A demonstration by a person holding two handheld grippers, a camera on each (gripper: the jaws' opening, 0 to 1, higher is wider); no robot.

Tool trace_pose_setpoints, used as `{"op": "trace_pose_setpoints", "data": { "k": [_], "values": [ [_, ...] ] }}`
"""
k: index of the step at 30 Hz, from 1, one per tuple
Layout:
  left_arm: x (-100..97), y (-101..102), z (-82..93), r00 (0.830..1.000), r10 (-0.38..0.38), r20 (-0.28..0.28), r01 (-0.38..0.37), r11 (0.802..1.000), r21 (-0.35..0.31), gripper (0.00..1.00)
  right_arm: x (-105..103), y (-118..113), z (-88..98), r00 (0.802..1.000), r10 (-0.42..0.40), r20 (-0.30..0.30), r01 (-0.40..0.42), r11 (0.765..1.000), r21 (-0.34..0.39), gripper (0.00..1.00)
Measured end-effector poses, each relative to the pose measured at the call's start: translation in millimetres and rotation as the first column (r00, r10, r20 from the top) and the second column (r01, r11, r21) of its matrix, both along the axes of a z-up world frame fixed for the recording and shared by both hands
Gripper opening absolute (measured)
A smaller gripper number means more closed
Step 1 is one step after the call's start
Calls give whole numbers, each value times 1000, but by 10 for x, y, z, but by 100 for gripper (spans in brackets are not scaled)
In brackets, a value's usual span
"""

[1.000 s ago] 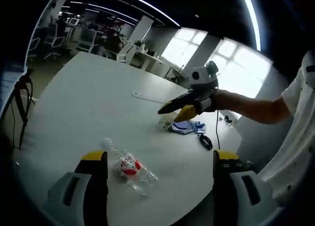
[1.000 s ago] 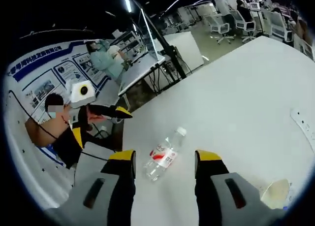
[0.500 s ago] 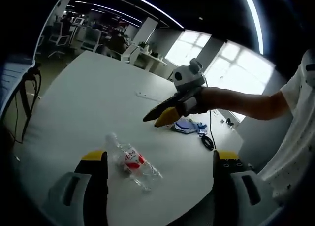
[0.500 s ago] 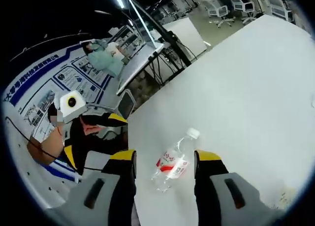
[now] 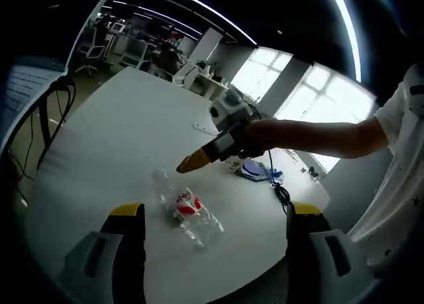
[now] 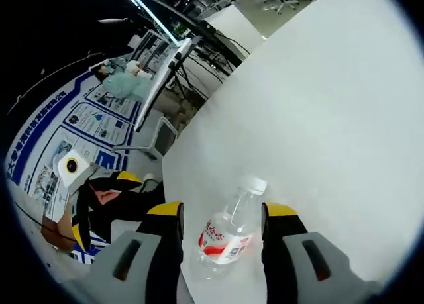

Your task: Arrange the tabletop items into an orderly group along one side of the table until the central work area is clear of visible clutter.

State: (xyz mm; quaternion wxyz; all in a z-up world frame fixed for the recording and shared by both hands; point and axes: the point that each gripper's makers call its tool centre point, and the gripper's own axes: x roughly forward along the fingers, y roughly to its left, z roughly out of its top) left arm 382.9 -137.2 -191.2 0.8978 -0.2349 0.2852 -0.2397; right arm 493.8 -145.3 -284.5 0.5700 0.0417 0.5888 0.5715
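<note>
Your left tongs (image 5: 211, 214) hang released above the clear bottle (image 5: 187, 210) lying on the white bench (image 5: 112, 138). Your right tongs (image 6: 220, 214), jaws apart, straddle that bottle (image 6: 228, 232), arm outstretched low over it.

Each gripper has grey moulded jaws capped with yellow tips over black pads; a dark slot marks each grey shell. The left gripper (image 5: 211, 214) shows small screws beside its right-hand yellow cap. The right gripper (image 6: 221, 214) looks the same; seen from the left gripper view, its fingers (image 5: 192, 162) are yellow and black. The person wears a white short sleeve (image 5: 403, 128) with fine dark specks.
</note>
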Motion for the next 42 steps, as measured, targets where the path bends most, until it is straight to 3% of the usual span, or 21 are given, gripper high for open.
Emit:
{"op": "trace_pose_setpoints", "data": {
  "k": [4, 8, 16, 26, 30, 34, 42],
  "values": [
    [-36, 28, -33, 1000, 14, -4, -14, 1000, -11, 90, 25, 21, -155, 999, -18, -42, 16, 999, -30, 45],
    [-69, 61, -59, 1000, 27, -6, -27, 999, -18, 90, 2, 49, -196, 993, -36, -110, 34, 999, -20, 43],
    [-106, 75, -115, 999, 43, -13, -43, 999, -28, 90, 9, 108, -306, 983, -59, -172, 60, 998, 0, 41],
    [-117, 93, -186, 998, 56, -20, -57, 998, -41, 89, -32, 203, -326, 967, -62, -248, 84, 993, 79, 30],
    [-120, 101, -224, 998, 58, -25, -59, 997, -44, 89, -60, 229, -298, 951, -78, -298, 116, 987, 113, 28],
    [-130, 110, -287, 998, 61, -36, -62, 997, -48, 89, -68, 207, -325, 951, -81, -298, 120, 986, 115, 22],
    [-114, 93, -345, 997, 64, -45, -66, 996, -56, 89, -71, 217, -323, 935, -98, -342, 153, 979, 137, 21]
  ]
}}
